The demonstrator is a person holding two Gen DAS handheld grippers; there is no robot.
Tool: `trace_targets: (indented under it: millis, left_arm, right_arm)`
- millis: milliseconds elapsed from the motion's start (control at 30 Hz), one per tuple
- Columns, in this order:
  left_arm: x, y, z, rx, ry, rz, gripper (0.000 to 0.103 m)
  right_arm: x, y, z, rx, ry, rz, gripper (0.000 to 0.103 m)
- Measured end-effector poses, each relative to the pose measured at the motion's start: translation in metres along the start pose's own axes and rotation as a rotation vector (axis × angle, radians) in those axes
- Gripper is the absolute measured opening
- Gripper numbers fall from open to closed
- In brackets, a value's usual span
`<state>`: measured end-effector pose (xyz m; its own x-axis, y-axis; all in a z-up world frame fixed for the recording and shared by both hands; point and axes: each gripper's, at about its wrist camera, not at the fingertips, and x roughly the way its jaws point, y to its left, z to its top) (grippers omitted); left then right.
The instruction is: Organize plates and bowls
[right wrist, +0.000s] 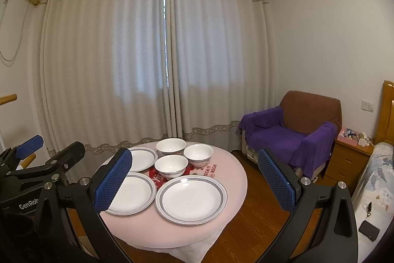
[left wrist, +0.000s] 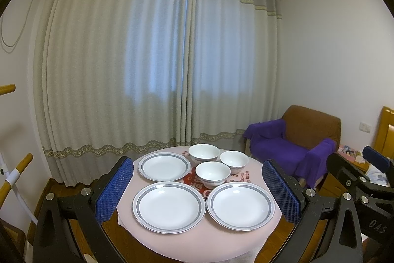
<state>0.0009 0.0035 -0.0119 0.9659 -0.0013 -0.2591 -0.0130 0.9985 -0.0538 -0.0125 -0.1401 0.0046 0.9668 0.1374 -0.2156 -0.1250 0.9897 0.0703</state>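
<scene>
A round table with a pink cloth point(left wrist: 197, 243) point(right wrist: 234, 179) carries three white plates with grey rims and three white bowls. In the left wrist view the plates lie at back left point(left wrist: 164, 166), front left point(left wrist: 169, 207) and front right point(left wrist: 240, 205); the bowls point(left wrist: 204, 152) point(left wrist: 234, 160) point(left wrist: 212, 173) cluster behind them. My left gripper point(left wrist: 198, 191) hovers open in front of the table, holding nothing. My right gripper point(right wrist: 195, 184) is open too, above the front right plate point(right wrist: 191, 199). The bowls point(right wrist: 171, 147) point(right wrist: 198, 155) point(right wrist: 171, 166) stand beyond it.
An armchair with a purple throw point(left wrist: 290, 149) point(right wrist: 288, 137) stands right of the table. A wooden nightstand point(right wrist: 349, 162) and a bed edge point(right wrist: 376, 189) are at far right. Closed curtains point(left wrist: 157, 61) hang behind. Wooden rails point(left wrist: 17, 174) are at left. The floor is wood.
</scene>
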Motion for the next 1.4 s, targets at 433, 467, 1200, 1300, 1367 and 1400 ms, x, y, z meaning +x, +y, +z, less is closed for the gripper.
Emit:
trace_targets:
  millis: [433, 467, 1200, 1300, 1367, 1400]
  left_arm:
    - [-0.005, 0.002, -0.002, 0.0, 0.0, 0.002, 0.102]
    - [-0.005, 0.002, -0.002, 0.0, 0.0, 0.002, 0.102]
    - [0.037, -0.012, -0.007, 0.042, 0.087, 0.016, 0.102]
    - [0.063, -0.016, -0.007, 0.03, 0.114, 0.023, 0.102]
    - [0.085, -0.017, -0.008, 0.014, 0.136, 0.019, 0.102]
    - [0.098, -0.019, -0.007, 0.01, 0.146, 0.024, 0.102]
  right_arm:
    - [-0.001, 0.003, -0.003, -0.006, 0.002, 0.008, 0.103]
    - [-0.001, 0.003, -0.003, -0.004, 0.002, 0.009, 0.103]
    - [0.055, -0.032, -0.023, 0.057, 0.093, 0.038, 0.103]
    - [0.085, -0.048, -0.035, 0.073, 0.135, 0.044, 0.103]
    - [0.105, -0.057, -0.042, 0.078, 0.162, 0.046, 0.103]
    - [0.119, -0.063, -0.047, 0.08, 0.179, 0.049, 0.103]
